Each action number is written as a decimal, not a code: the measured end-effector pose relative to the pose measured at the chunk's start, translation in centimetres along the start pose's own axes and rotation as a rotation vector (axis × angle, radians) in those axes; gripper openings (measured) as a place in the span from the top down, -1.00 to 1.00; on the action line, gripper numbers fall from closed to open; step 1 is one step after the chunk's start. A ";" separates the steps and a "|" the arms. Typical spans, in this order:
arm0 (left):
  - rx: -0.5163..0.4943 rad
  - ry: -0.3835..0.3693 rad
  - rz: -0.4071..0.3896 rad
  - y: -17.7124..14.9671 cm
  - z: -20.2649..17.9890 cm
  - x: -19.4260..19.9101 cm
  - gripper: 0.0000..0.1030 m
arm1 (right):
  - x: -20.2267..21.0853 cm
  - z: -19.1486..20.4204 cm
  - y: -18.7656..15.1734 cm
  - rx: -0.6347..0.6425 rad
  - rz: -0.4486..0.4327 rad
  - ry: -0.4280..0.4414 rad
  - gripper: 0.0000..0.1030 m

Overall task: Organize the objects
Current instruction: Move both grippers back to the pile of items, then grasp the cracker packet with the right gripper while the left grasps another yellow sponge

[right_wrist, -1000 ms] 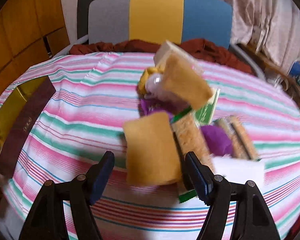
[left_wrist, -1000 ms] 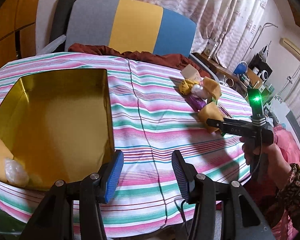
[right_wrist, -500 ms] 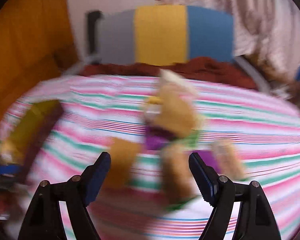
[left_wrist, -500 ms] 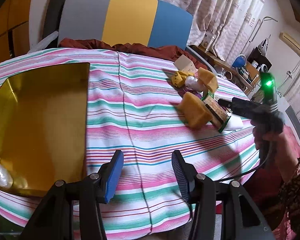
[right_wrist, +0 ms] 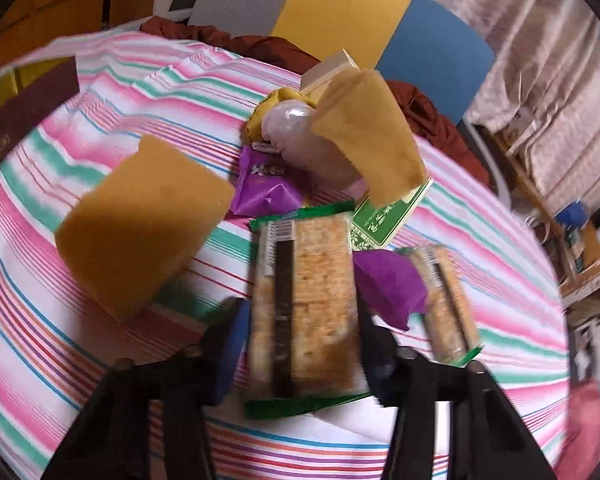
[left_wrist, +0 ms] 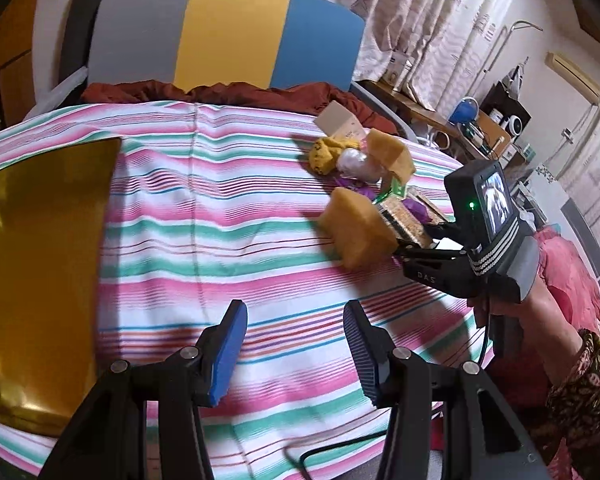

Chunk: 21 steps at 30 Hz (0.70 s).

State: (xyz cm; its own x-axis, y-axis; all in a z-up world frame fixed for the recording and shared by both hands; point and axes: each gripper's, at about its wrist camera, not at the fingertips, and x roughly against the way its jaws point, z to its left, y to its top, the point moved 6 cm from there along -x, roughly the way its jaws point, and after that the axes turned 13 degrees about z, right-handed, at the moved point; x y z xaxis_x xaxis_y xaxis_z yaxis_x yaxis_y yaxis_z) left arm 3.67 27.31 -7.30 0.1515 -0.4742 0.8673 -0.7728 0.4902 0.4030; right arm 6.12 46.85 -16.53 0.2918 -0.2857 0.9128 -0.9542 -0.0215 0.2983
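A cracker packet (right_wrist: 304, 300) with green ends lies in a pile on the striped tablecloth (left_wrist: 220, 240). My right gripper (right_wrist: 300, 320) straddles it, its jaws closing, and both pads touch the packet's long sides. In the left wrist view that right gripper (left_wrist: 404, 246) reaches in just behind a yellow sponge (left_wrist: 356, 232). My left gripper (left_wrist: 294, 312) hangs open over bare cloth with nothing between its fingers. The gold tray (left_wrist: 40, 260) lies at the left.
Around the packet lie the yellow sponge (right_wrist: 140, 216), a second sponge (right_wrist: 368, 132), purple packets (right_wrist: 260, 188), a green packet (right_wrist: 384, 216) and another cracker packet (right_wrist: 448, 304). A dark red box (right_wrist: 20, 116) stands far left. A chair (left_wrist: 220, 40) stands behind the table.
My right gripper has dropped over the cracker packet and its jaws have narrowed onto it. The left gripper has drifted right, so the gold tray sits further left in its view.
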 end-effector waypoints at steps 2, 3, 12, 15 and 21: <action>-0.013 -0.004 0.005 0.5 -0.7 -0.5 0.02 | 0.0 -0.5 -0.2 -0.033 0.020 0.035 0.14; -0.022 -0.005 0.006 0.9 -1.2 -0.8 0.02 | 0.0 -0.8 -0.3 -0.053 0.031 0.061 0.14; -0.091 -0.010 0.000 4.8 -5.5 -4.1 -0.37 | 0.0 -2.2 -2.5 -0.210 0.143 0.282 0.15; -0.085 -0.037 0.007 6.3 -6.6 -5.4 -0.38 | 0.1 -2.6 -2.9 -0.223 0.157 0.282 0.15; -0.079 -0.016 0.095 8.1 -7.3 -9.4 -0.38 | 0.1 -2.9 -2.6 -0.205 0.169 0.272 0.15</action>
State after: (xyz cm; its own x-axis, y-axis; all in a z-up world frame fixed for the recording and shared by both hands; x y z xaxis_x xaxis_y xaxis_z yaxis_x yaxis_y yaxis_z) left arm 0.51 41.09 -10.03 0.0698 -0.4345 0.8980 -0.7324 0.5888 0.3418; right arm 8.80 49.68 -16.42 0.1648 -0.0030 0.9863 -0.9655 0.2038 0.1619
